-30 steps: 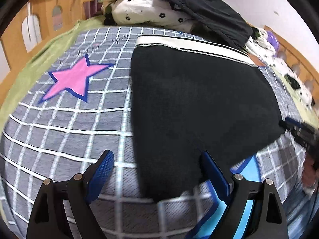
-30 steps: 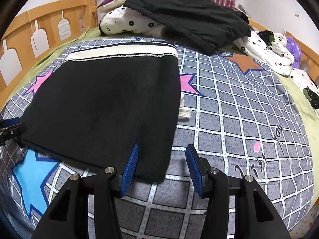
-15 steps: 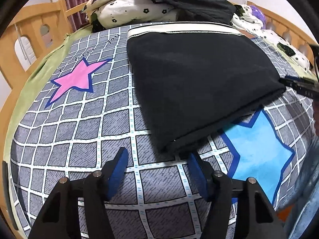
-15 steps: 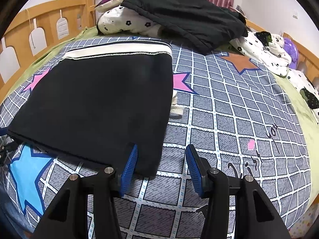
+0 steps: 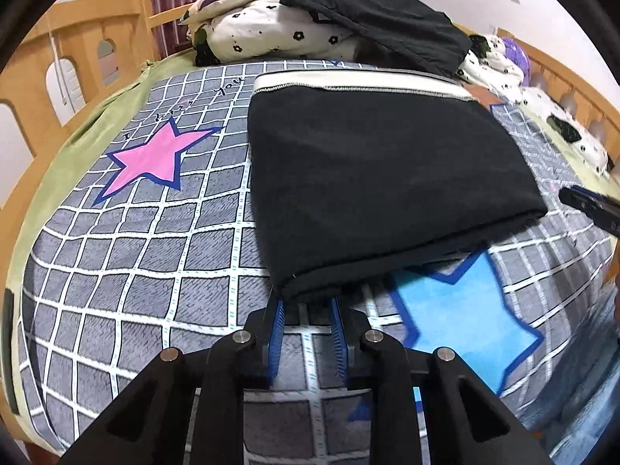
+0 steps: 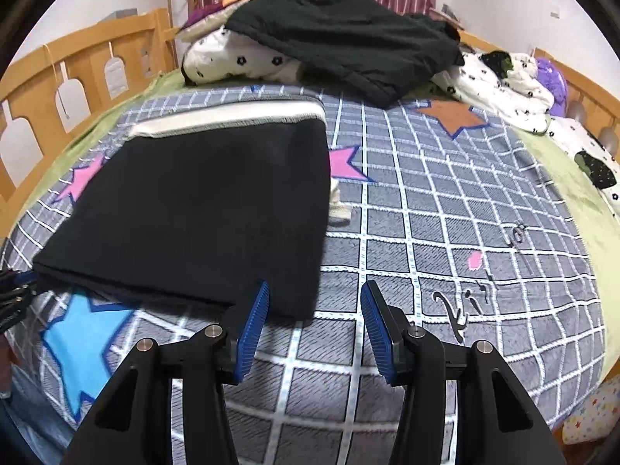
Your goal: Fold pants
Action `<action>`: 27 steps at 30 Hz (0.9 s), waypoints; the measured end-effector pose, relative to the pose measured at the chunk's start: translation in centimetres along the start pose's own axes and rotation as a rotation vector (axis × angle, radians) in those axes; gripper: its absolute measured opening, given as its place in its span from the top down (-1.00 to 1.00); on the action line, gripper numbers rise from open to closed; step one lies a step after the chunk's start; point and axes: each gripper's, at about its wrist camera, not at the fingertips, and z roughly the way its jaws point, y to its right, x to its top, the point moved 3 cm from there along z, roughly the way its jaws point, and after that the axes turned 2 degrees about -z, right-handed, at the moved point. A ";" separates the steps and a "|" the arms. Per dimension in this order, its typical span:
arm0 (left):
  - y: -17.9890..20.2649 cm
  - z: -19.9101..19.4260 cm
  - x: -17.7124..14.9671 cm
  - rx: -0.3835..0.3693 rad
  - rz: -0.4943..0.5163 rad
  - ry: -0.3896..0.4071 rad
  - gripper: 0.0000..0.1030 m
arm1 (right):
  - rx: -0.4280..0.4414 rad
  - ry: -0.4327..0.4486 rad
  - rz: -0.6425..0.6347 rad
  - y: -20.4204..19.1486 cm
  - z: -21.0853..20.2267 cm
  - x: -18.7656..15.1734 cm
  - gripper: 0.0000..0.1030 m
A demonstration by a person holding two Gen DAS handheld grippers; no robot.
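The black pants [image 5: 372, 178] lie folded flat on the grey checked blanket [image 5: 135, 255], with the white waistband [image 5: 360, 81] at the far end. They also show in the right wrist view [image 6: 201, 209]. My left gripper [image 5: 306, 310] sits at the near left corner of the pants, jaws narrowed but with a gap, nothing clearly gripped. My right gripper [image 6: 314, 302] is open at the near right corner, its left pad [image 6: 254, 317] against the cloth edge. The right gripper's tip [image 5: 589, 205] shows at the right of the left wrist view.
A heap of bedding [image 6: 240, 58] with a black garment [image 6: 348, 38] on top lies at the head of the bed. Wooden rails [image 6: 77, 73] run along both sides. White flowered bedding [image 6: 500, 81] lies at the far right. A small white scrap [image 6: 339, 201] lies beside the pants.
My left gripper has pulled back to the near left corner of the pants and its jaws have narrowed a lot. The right gripper stays open and has backed off slightly.
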 end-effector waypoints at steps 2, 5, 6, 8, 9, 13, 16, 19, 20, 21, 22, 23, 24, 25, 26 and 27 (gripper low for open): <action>-0.2 -0.6 0.0 -0.023 -0.056 -0.036 0.58 | -0.018 0.034 0.002 -0.4 -1.8 -0.1 0.05; -0.4 -2.2 0.1 -0.074 -0.132 -0.028 0.58 | 0.003 0.055 0.027 -0.8 -4.0 -0.2 -0.05; -0.2 -3.0 0.2 -0.088 -0.141 -0.015 0.44 | 0.008 0.060 0.037 -0.9 -4.7 -0.4 -0.05; 0.4 -5.4 0.7 -0.092 -0.152 0.038 -0.16 | 0.027 0.054 0.044 -1.5 -6.1 -0.6 -0.05; 0.7 -6.7 0.9 -0.082 -0.156 0.071 -0.45 | 0.038 0.048 0.038 -1.9 -7.2 -0.7 -0.05; 2.1 -11.7 1.6 -0.025 -0.153 0.158 -0.58 | 0.024 0.080 0.021 -3.3 -10.7 -0.4 -0.05; 3.1 -13.5 1.6 0.034 -0.120 0.161 -0.58 | -0.015 0.103 0.012 -4.0 -12.9 -0.1 -0.56; 3.9 -15.0 1.5 0.078 -0.101 0.172 -0.68 | -0.043 0.181 -0.024 -4.7 -15.3 -0.1 -0.86; 4.1 -15.4 1.4 0.076 -0.100 0.175 -0.72 | -0.053 0.180 -0.027 -4.8 -15.6 -0.1 -0.88; 4.2 -15.6 1.4 0.076 -0.101 0.175 -0.78 | -0.055 0.177 -0.025 -4.9 -16.2 -0.1 -0.88; 4.3 -15.9 1.3 0.075 -0.100 0.176 -0.79 | -0.056 0.177 -0.020 -4.9 -16.5 -0.1 -0.89; 4.5 -16.0 1.4 0.075 -0.096 0.172 -0.79 | -0.059 0.177 -0.015 -4.8 -16.8 -0.2 -0.90; 4.7 -16.1 1.5 0.076 -0.090 0.168 -0.79 | -0.060 0.173 -0.008 -4.7 -17.1 -0.3 -0.91; 4.9 -16.2 1.5 0.073 -0.080 0.167 -0.79 | -0.055 0.165 -0.002 -4.6 -17.2 -0.4 -0.91; 5.1 -16.4 1.5 0.068 -0.071 0.165 -0.79 | -0.053 0.159 0.008 -4.4 -17.3 -0.4 -0.92; 5.3 -16.5 1.5 0.065 -0.067 0.168 -0.79 | -0.056 0.163 0.022 -4.2 -17.6 -0.5 -0.92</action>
